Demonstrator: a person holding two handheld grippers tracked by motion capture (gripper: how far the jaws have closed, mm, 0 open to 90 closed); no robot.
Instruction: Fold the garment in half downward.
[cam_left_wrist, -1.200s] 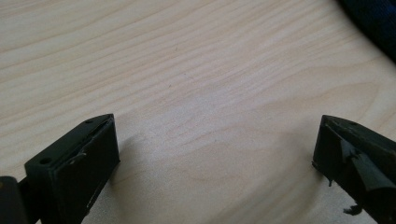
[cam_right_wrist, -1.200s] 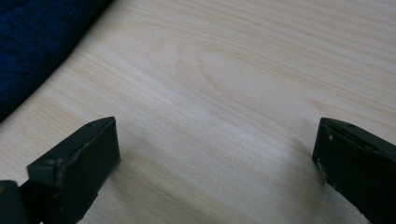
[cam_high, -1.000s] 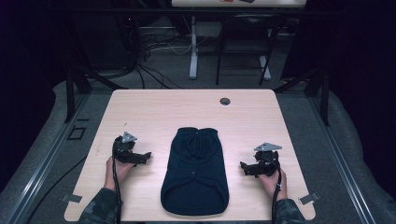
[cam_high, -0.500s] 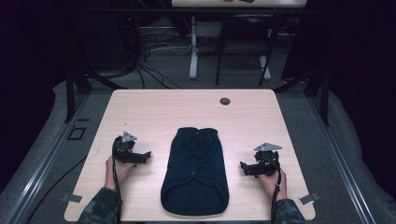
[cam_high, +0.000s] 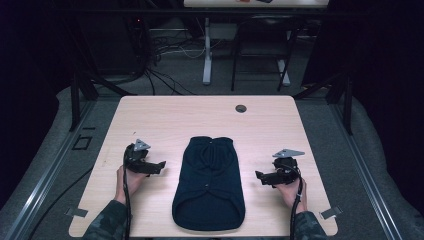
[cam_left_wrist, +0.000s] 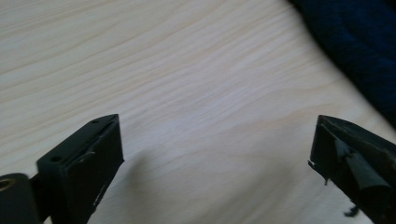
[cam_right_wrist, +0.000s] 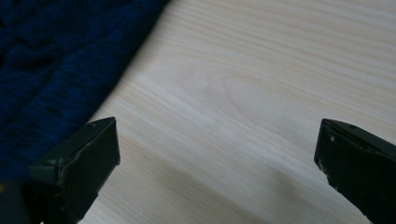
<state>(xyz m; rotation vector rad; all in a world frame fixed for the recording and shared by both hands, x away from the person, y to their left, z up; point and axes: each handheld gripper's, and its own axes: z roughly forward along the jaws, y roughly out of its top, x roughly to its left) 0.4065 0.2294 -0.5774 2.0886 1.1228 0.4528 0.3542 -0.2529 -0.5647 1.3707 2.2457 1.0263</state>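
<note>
A dark blue sweater (cam_high: 209, 184) lies flat on the table (cam_high: 165, 115), near the edge closest to me, its hem toward me and its neck away. I take it as my landmark.

My left gripper (cam_high: 159, 167) sits on the table left of the sweater, near its middle, jaws pointing at it but apart from it. In the left gripper view the jaws stand wide apart with bare wood between them and nothing held; the sweater (cam_left_wrist: 359, 42) edges into the upper right corner, beyond the right jaw.

My right gripper (cam_high: 259, 176) sits right of the sweater, about level with its middle, also aimed at it and not touching. In the right gripper view the jaws gape wide over bare wood, holding nothing; the sweater (cam_right_wrist: 60, 60) lies at upper left, just past the left jaw.

A small round hole (cam_high: 241, 108) is in the table well beyond the sweater's neck.
</note>
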